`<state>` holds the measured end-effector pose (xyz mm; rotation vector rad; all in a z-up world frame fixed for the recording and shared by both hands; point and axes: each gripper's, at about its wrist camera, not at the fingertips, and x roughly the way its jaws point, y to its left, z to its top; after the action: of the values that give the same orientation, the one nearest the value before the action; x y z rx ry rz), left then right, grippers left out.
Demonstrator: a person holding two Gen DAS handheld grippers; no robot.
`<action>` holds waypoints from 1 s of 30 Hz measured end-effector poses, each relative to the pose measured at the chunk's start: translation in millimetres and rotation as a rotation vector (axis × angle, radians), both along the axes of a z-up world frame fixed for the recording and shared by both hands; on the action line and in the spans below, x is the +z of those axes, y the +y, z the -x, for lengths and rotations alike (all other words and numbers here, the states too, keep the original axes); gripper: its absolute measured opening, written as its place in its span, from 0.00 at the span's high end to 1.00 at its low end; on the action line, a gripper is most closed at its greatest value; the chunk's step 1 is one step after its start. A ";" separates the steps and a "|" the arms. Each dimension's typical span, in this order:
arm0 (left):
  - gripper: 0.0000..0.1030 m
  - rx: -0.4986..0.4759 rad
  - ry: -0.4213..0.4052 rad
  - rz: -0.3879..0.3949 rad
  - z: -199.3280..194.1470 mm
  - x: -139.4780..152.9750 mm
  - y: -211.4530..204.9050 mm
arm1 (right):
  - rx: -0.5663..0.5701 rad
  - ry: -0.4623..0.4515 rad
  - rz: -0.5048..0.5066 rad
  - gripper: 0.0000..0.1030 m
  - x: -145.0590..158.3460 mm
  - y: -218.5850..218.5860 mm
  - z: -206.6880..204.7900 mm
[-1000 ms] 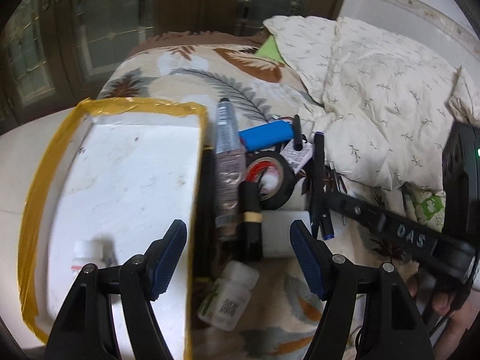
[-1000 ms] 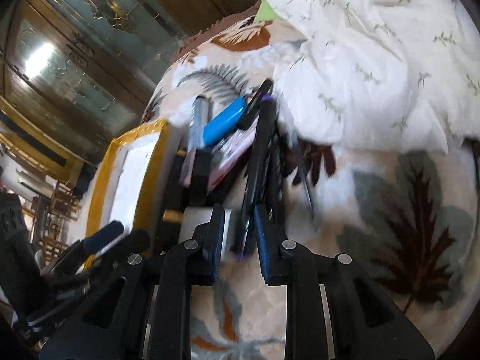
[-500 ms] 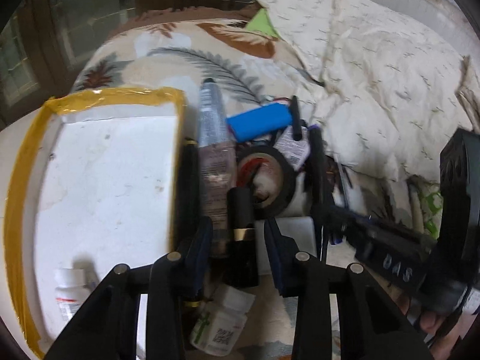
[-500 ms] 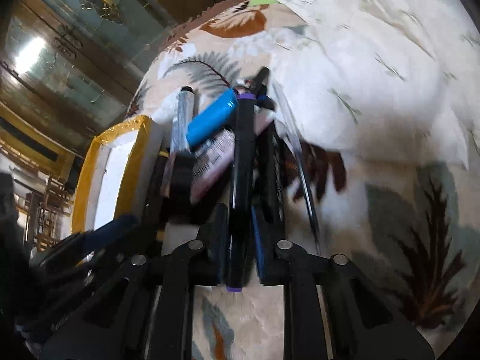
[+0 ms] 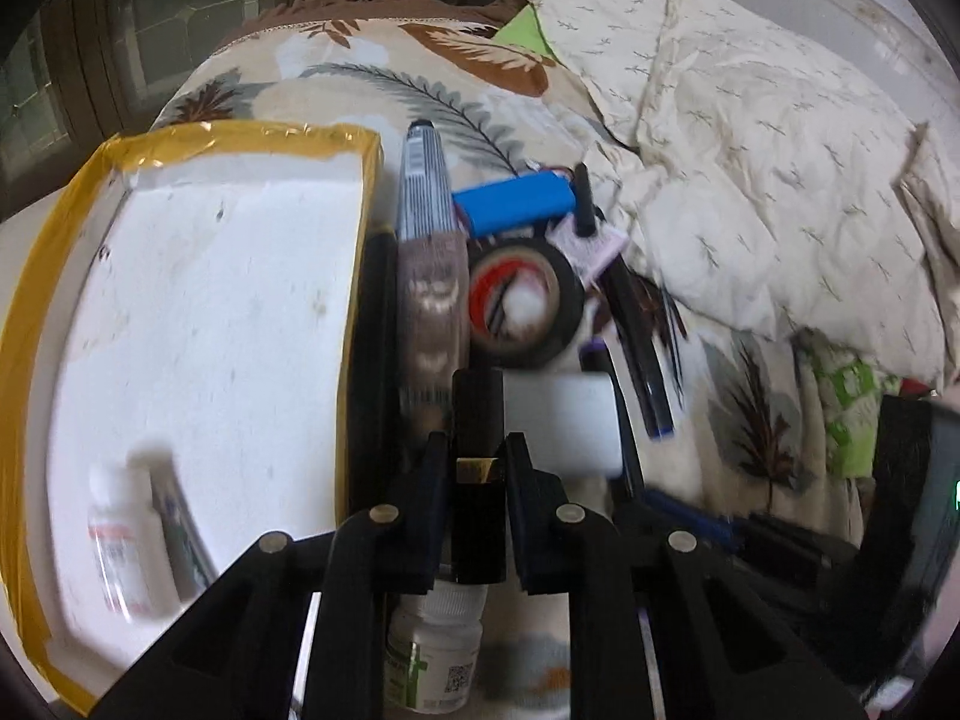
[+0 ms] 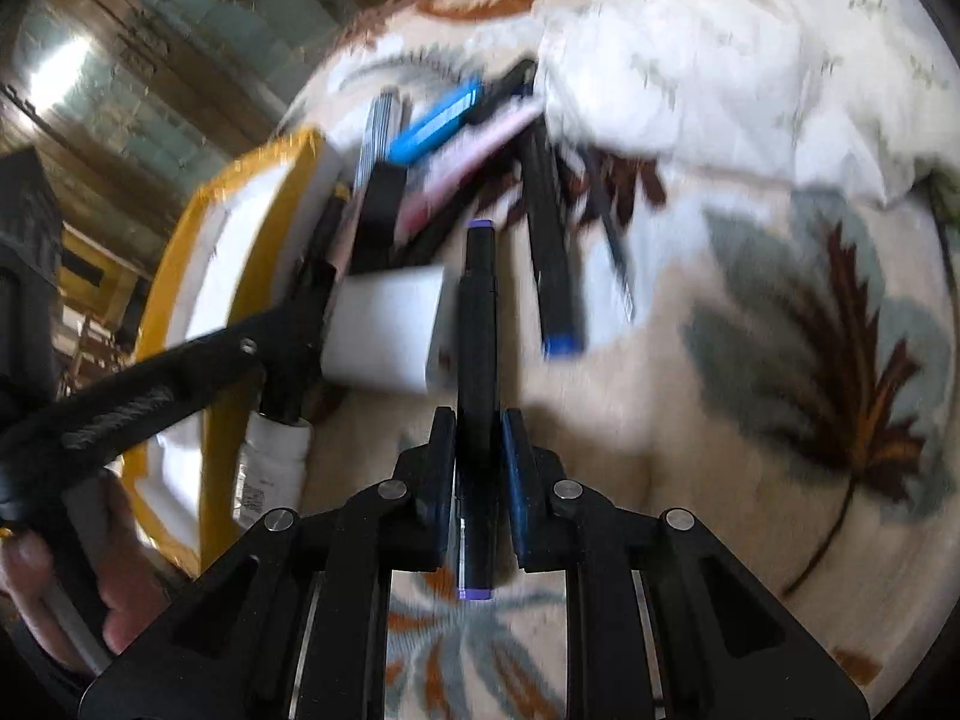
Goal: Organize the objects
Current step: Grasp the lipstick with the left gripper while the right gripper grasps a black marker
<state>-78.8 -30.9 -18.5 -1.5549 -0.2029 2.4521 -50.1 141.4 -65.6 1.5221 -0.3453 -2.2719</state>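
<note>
1. Bedspread [image 5: 750, 420]: leaf-printed cloth under all the items; a rumpled quilt [image 5: 750, 180] lies at 2 o'clock in the left wrist view.
2. Foam box [image 5: 198, 324]: white, edged in yellow tape, at 9 o'clock; a small white bottle [image 5: 120, 540] lies in its near corner.
3. Left gripper [image 5: 478, 474]: fingers clamped on a black lipstick tube [image 5: 477, 414] with a gold band, just right of the box.
4. Right gripper [image 6: 477, 462]: fingers clamped on a black marker [image 6: 477, 348] with purple ends, pointing to 12 o'clock.
5. Clutter at 12 o'clock beyond the lipstick tube: tape roll [image 5: 522, 306], blue block [image 5: 516, 201], grey tube [image 5: 426, 204], white block [image 5: 558, 426].
6. Pill bottle [image 5: 435, 654]: beneath the left gripper, at 6 o'clock.
</note>
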 end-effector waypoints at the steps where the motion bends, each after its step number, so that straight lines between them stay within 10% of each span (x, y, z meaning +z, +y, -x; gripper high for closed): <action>1: 0.84 -0.008 0.011 -0.010 -6.5 0.7 -0.6 | -0.004 0.010 -0.002 0.85 -0.2 0.2 -2.5; 15: 0.84 0.122 0.067 -0.217 -55.6 35.1 -81.5 | -0.059 0.033 0.030 0.86 17.9 7.0 -29.2; 30: 0.84 0.282 0.061 -0.094 -51.5 42.7 -166.7 | 0.172 0.116 0.129 0.86 66.2 -98.8 -41.3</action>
<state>-27.3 -197.6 24.2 -1.4986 -0.5539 2.6508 -8.8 42.5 0.6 1.2986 -0.3098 -2.1486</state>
